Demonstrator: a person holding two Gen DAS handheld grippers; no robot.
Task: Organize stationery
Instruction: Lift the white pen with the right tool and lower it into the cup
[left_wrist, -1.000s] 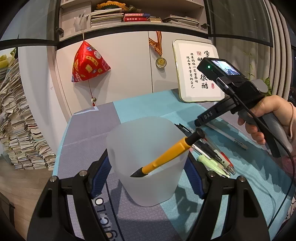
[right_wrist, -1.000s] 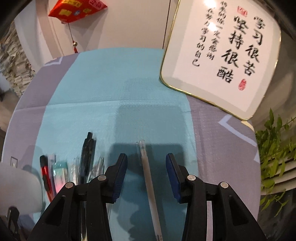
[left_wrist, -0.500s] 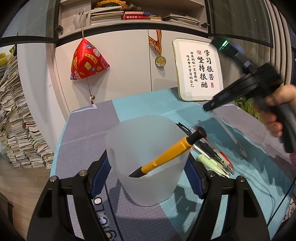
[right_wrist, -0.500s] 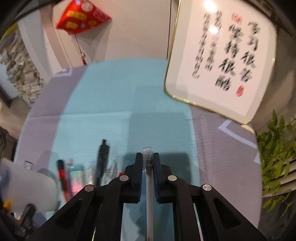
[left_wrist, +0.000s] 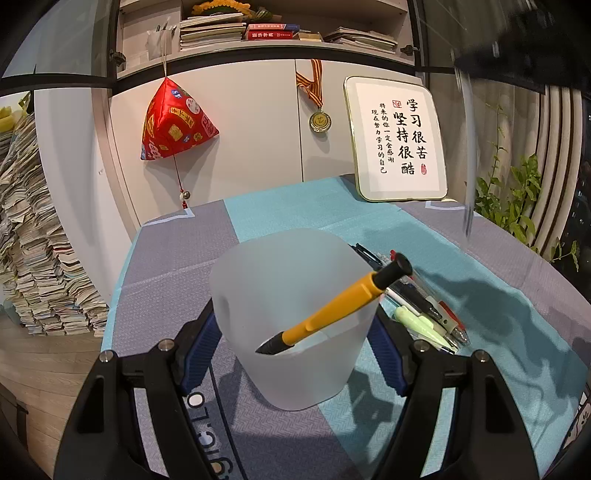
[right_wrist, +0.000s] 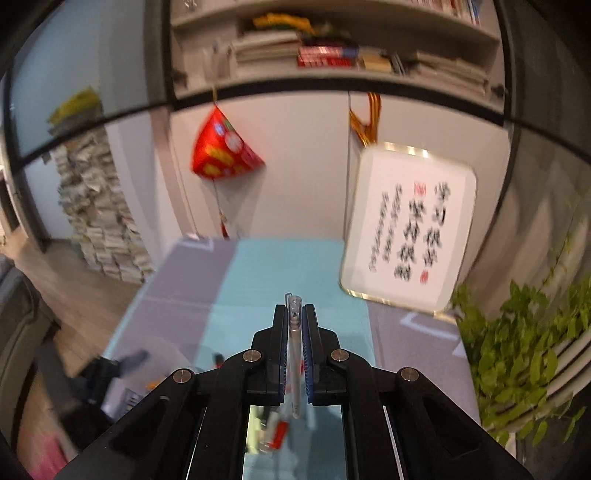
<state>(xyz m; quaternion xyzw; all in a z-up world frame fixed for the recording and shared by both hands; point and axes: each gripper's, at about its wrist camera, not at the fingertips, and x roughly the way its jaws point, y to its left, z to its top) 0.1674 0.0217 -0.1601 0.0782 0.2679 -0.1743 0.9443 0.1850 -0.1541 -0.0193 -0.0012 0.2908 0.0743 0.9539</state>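
A frosted white cup (left_wrist: 291, 317) stands on the table, clamped between the blue pads of my left gripper (left_wrist: 291, 343). A yellow and black pen (left_wrist: 336, 302) leans inside it. Several more pens (left_wrist: 424, 310) lie in a row just right of the cup. My right gripper (right_wrist: 294, 321) is shut on a clear thin pen (right_wrist: 294, 350), held well above the table. In the left wrist view that gripper (left_wrist: 491, 55) is a blurred dark shape at the top right, and the clear pen (left_wrist: 467, 158) hangs down from it.
A framed calligraphy board (left_wrist: 397, 142) leans against the cabinet at the back of the table. A red pyramid ornament (left_wrist: 173, 123) and a medal (left_wrist: 320, 121) hang on the cabinet doors. A leafy plant (left_wrist: 517, 199) stands right of the table; stacked papers (left_wrist: 33, 258) stand on the left.
My right gripper closed on the clear pen lying on the cloth and lifted it high off the table. The left gripper kept still on the cup.
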